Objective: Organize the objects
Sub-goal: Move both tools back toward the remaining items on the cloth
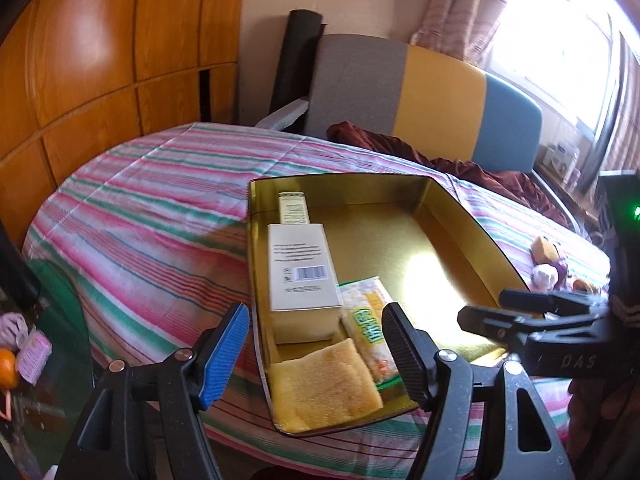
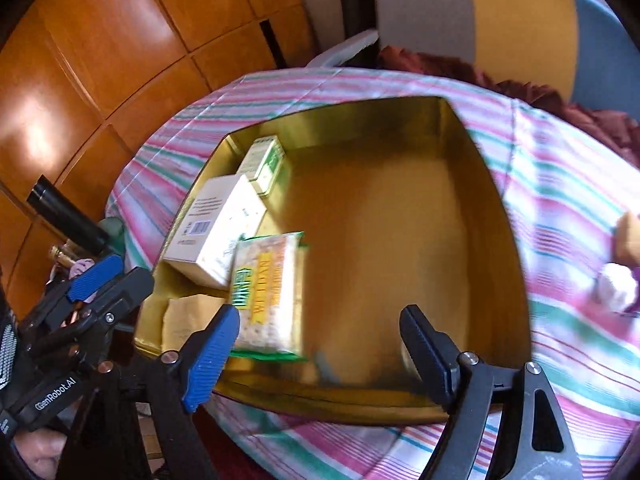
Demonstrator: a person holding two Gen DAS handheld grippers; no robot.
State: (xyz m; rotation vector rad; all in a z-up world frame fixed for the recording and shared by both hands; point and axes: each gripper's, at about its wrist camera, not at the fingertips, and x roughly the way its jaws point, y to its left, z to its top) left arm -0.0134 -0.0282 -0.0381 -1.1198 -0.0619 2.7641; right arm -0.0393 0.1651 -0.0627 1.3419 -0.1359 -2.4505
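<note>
Gold tin [image 1: 472,216] on striped table [image 1: 152,200]

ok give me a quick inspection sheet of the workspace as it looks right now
surface: striped cloth over a table.
job's things: gold tin, open; inside lie a white box, a small green-and-cream box, a cracker packet and a yellow sponge.
clutter: small toys on the cloth, right of the tin.
grippers: left hand-held gripper open, empty; right hand-held gripper open over the tin, nothing between its fingers.
cables: nothing seen.
surroundings: wooden panelled wall, a grey, yellow and blue chair, bright window.
</note>
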